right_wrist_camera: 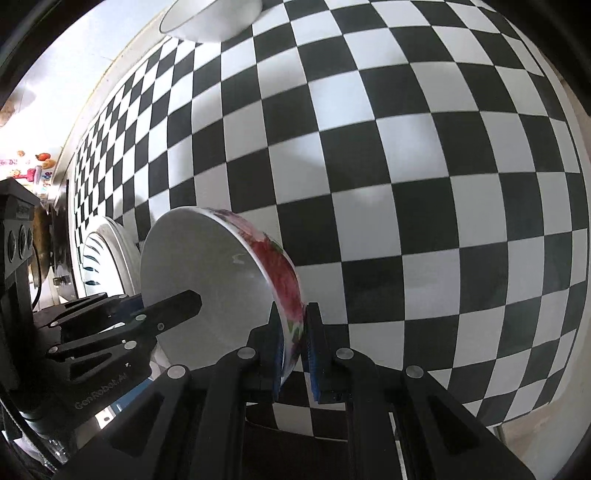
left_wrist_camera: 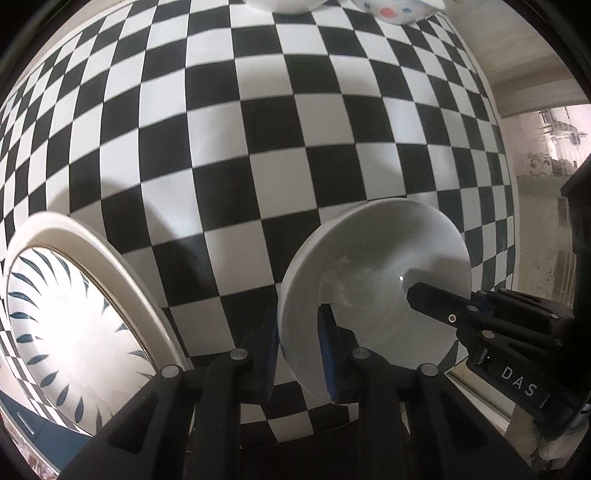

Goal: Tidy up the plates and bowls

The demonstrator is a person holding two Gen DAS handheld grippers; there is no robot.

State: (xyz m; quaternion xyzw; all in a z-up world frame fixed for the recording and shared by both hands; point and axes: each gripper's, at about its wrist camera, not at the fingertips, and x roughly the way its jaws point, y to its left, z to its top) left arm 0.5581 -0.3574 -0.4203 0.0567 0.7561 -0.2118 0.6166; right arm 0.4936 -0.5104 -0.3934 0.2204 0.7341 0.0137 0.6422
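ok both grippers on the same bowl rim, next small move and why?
Probably carry the bowl toward the patterned plate at left. The left gripper and right gripper each pinch its rim, it hangs tilted above the checkered cloth, so it isn't set down yet.

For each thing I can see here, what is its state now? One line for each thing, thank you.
left tongs: shut on the bowl's rim.
right tongs: shut on the same bowl's rim, opposite side.
bowl: white inside, flowers outside, held off the table, tilted.
patterned plate: lying on the table, untouched.
white bowl: standing at the far edge.
dotted bowl: at the far edge, mostly cropped.
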